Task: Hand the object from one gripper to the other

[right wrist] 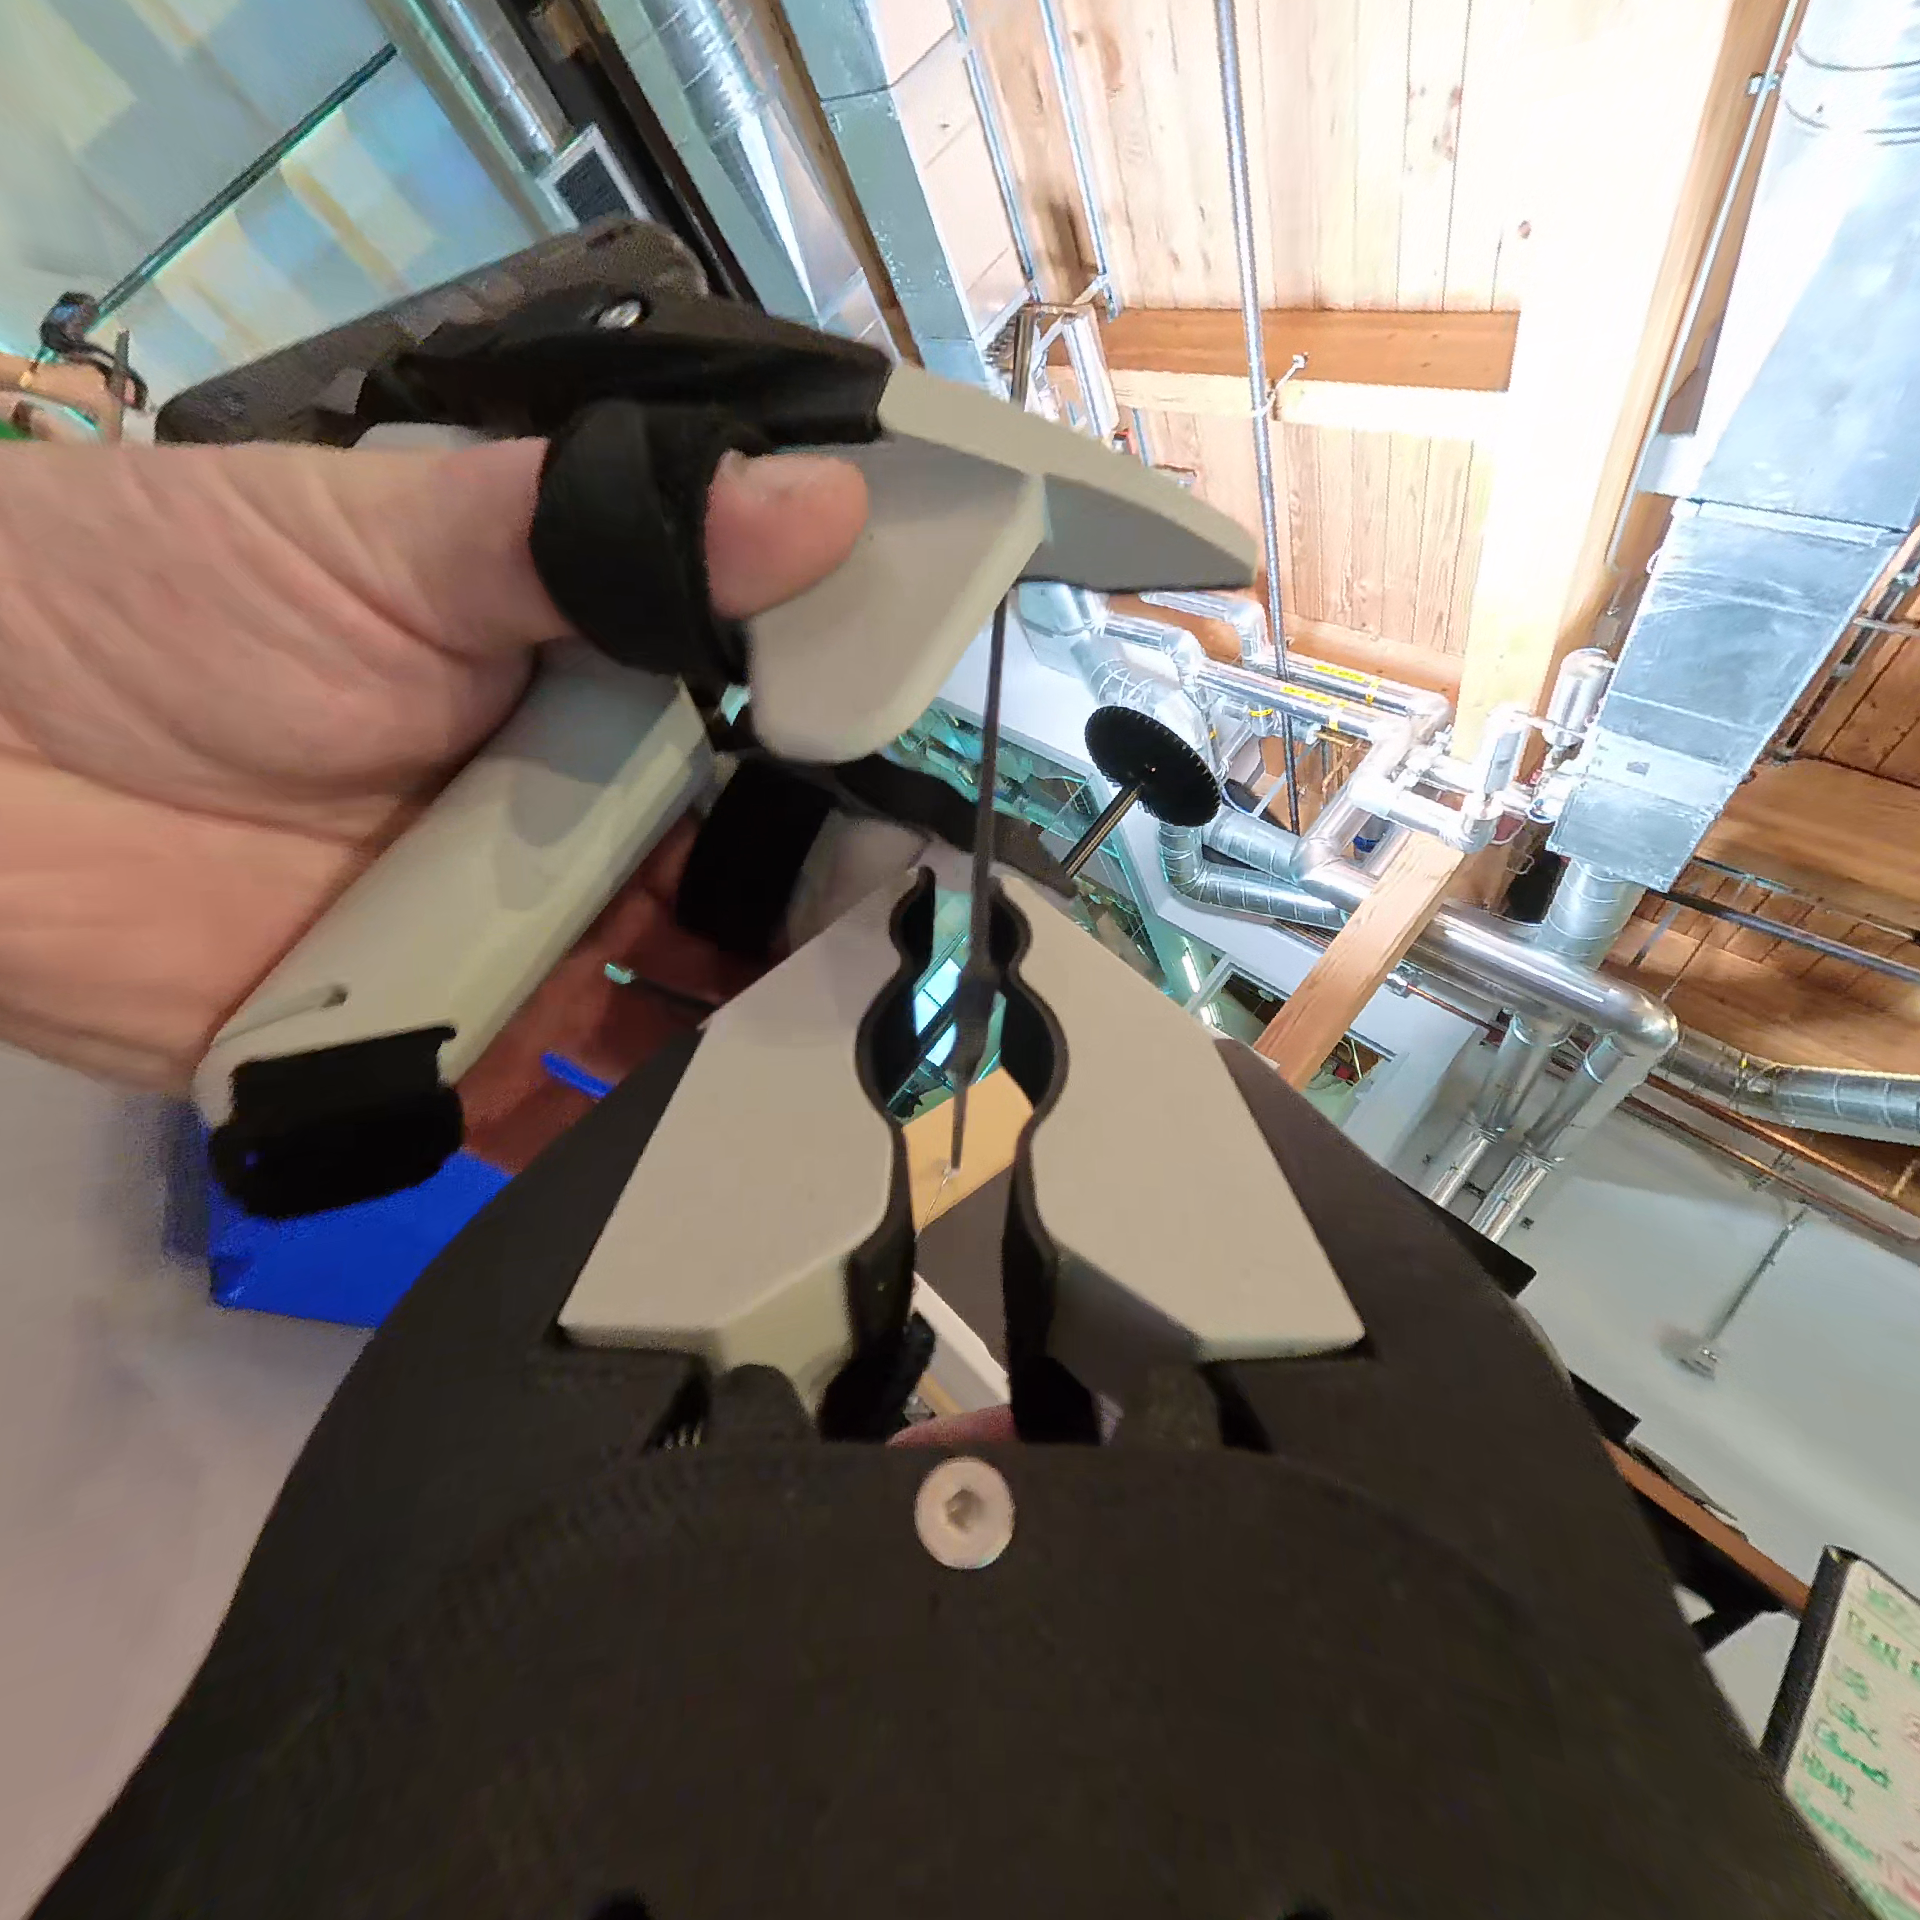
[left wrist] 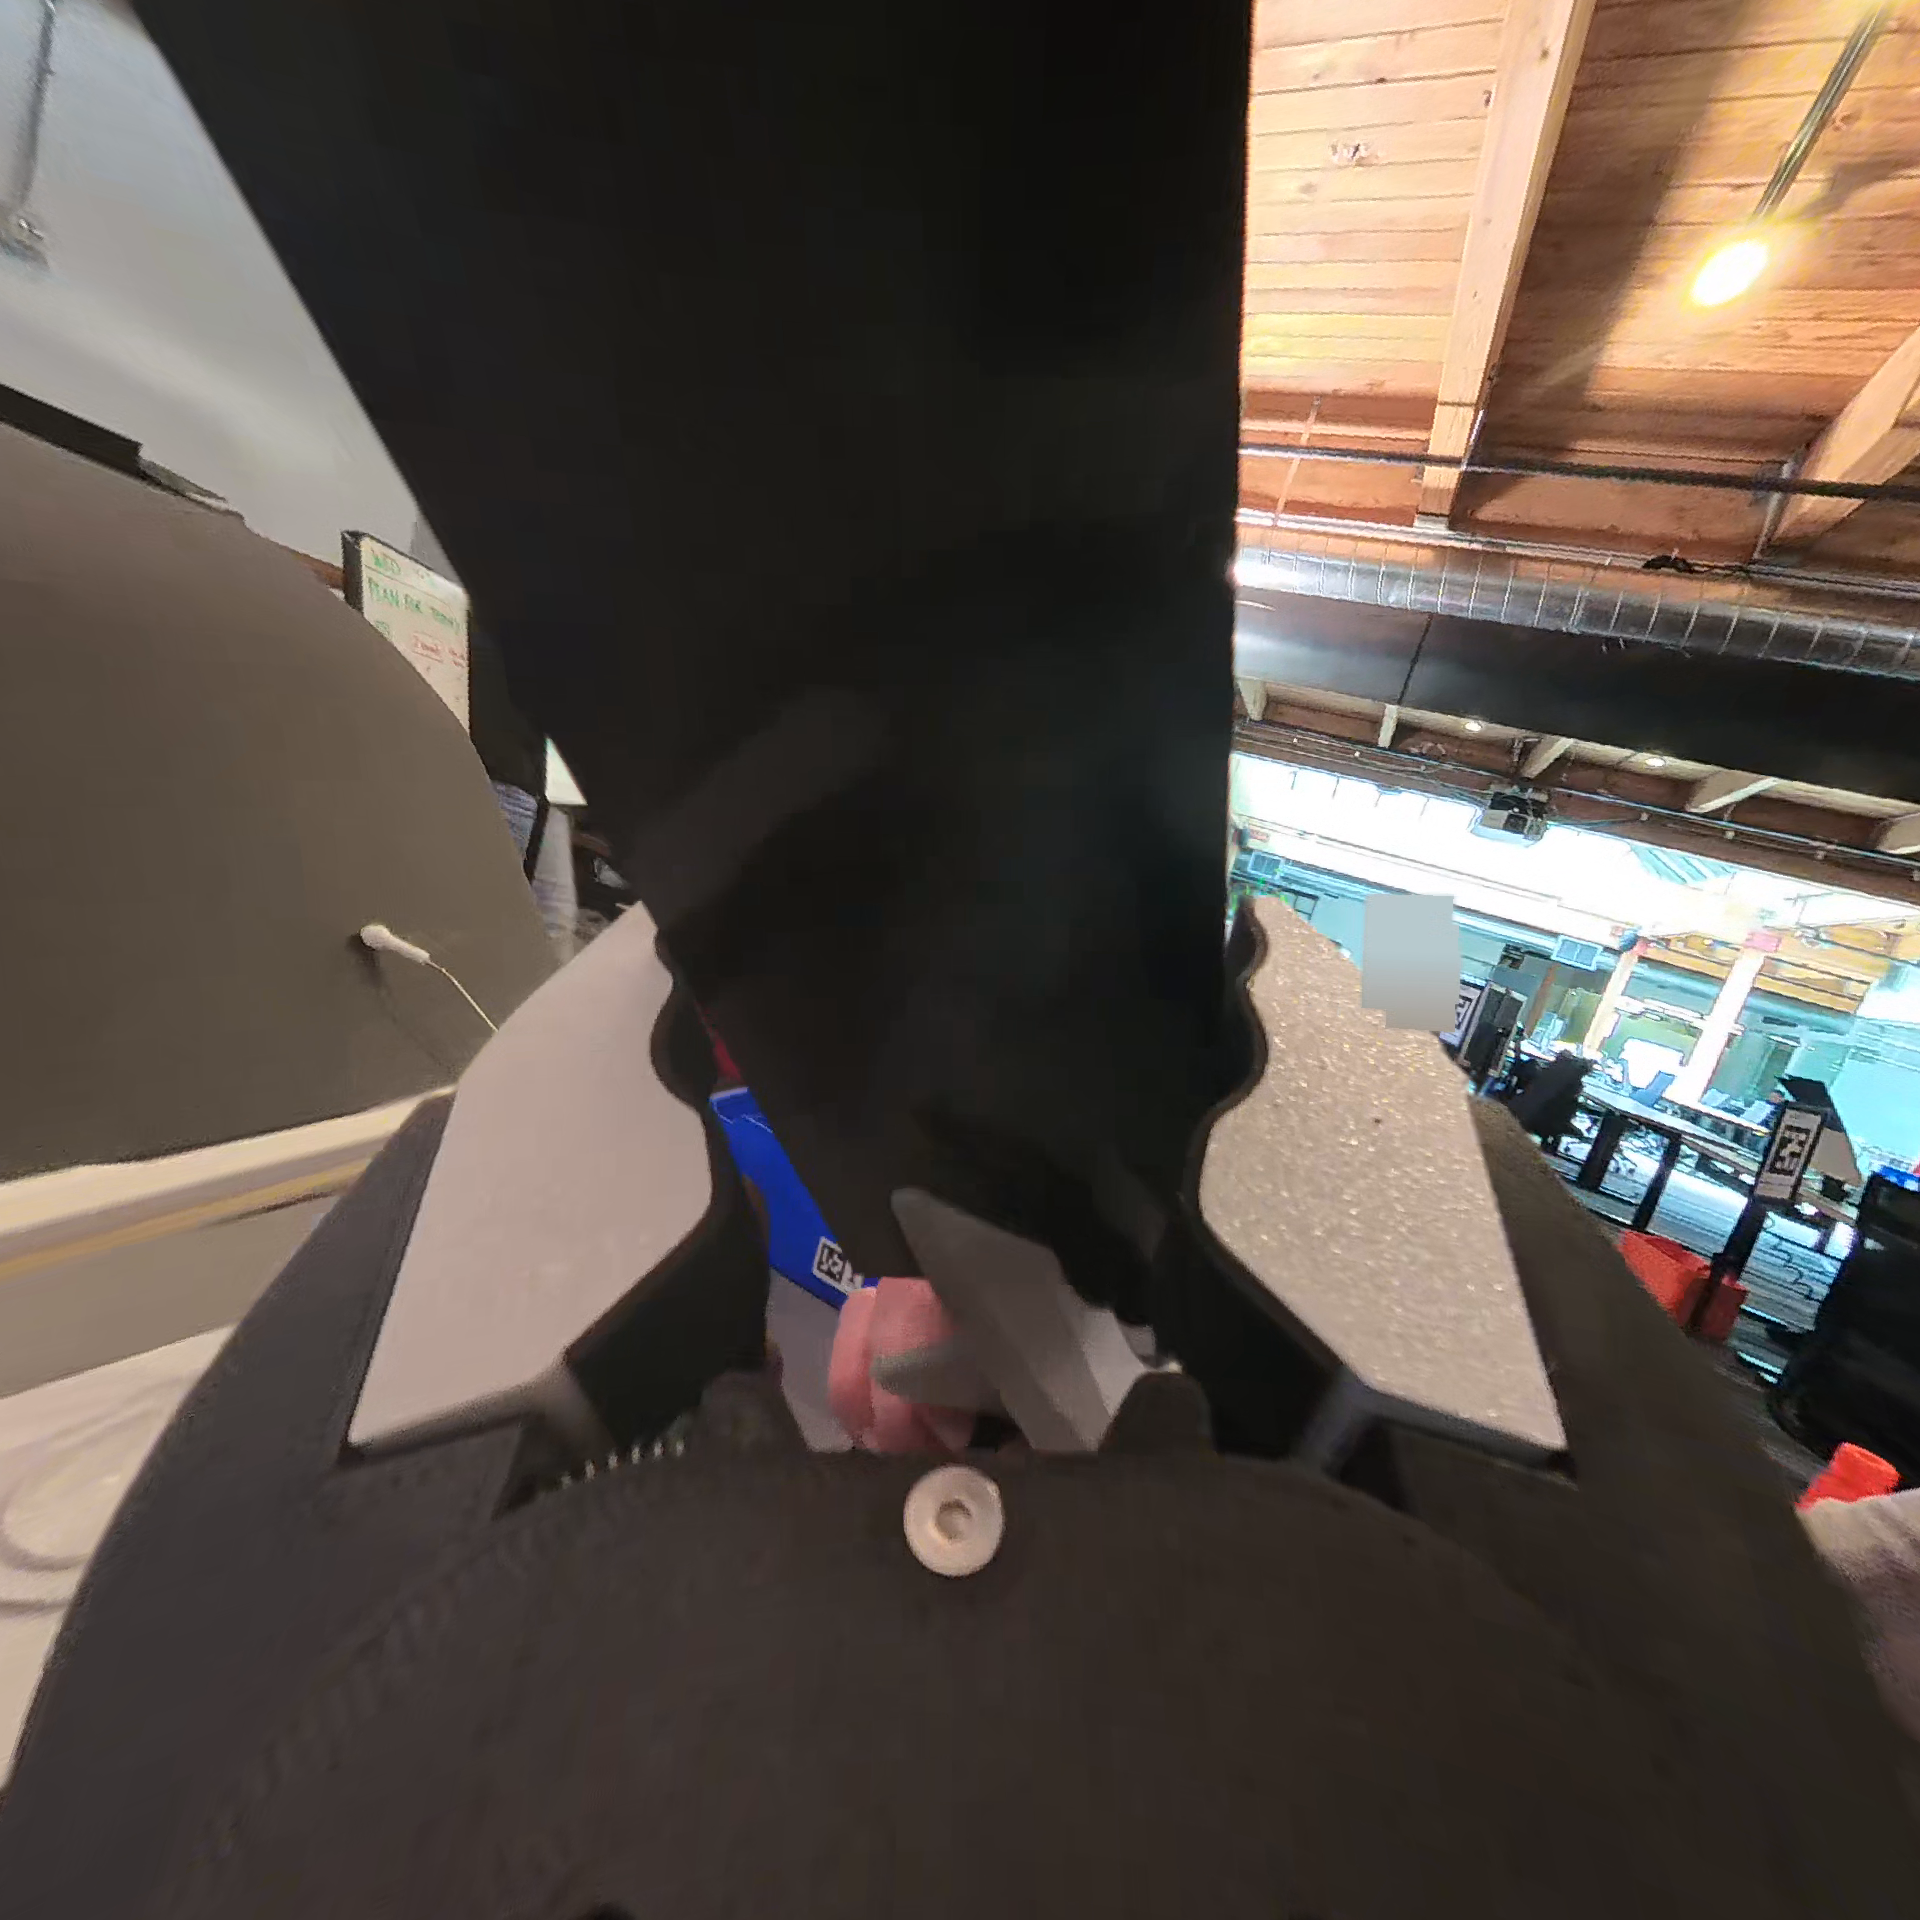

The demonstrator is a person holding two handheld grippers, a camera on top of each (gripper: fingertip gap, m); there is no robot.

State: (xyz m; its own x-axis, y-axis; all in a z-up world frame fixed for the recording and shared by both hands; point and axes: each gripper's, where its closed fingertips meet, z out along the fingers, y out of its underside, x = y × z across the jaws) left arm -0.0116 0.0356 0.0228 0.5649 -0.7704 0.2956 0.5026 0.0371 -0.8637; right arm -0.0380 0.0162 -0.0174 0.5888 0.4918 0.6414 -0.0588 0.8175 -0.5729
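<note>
The object is a thin, flat black sheet (left wrist: 831,520). In the left wrist view it fills the middle and top. In the right wrist view it shows edge-on as a narrow dark line (right wrist: 985,790). My left gripper (left wrist: 945,914) is shut on it across its width, both pads against its side edges. A hand holds this gripper (right wrist: 1023,582) at the upper left of the right wrist view. My right gripper (right wrist: 961,894) straddles the sheet's lower end, jaws a narrow gap apart, with daylight beside the sheet. One of its grey fingers (left wrist: 987,1320) lies against the sheet.
Both cameras point up at a wooden beam ceiling (left wrist: 1507,260) with metal ducts and pipes (right wrist: 1766,468). A black toothed wheel on a thin rod (right wrist: 1148,774) shows just past my right fingertips. A blue block (right wrist: 343,1247) sits low left. A whiteboard (right wrist: 1860,1745) stands at the lower right. Spacing between my two grippers at the tips: around 4 centimetres.
</note>
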